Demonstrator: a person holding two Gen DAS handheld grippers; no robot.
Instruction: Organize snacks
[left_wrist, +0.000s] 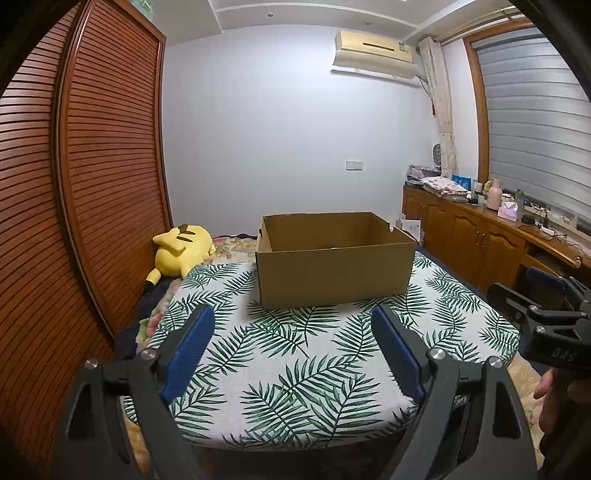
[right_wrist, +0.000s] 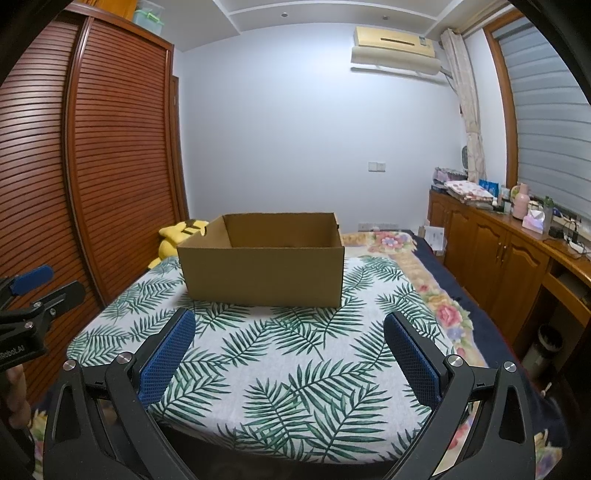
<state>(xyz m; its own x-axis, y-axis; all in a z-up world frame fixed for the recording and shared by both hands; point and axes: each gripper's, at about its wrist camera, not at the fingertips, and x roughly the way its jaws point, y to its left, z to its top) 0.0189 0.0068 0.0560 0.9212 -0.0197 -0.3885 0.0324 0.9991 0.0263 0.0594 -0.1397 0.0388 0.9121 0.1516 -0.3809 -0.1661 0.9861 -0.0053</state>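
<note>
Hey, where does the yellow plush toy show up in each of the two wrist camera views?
Left wrist: yellow plush toy left of centre, lying beside the cardboard box.
Right wrist: yellow plush toy left of centre, partly hidden behind the cardboard box.
Shared landmark: air conditioner.

Leaf-print bed (left_wrist: 295, 369) bearing open cardboard box (left_wrist: 334, 275)

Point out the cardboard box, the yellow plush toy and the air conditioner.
cardboard box (left_wrist: 334, 275): left wrist view, front wall.
yellow plush toy (left_wrist: 181, 251): left wrist view, its body.
air conditioner (right_wrist: 395, 50): right wrist view, front panel.
</note>
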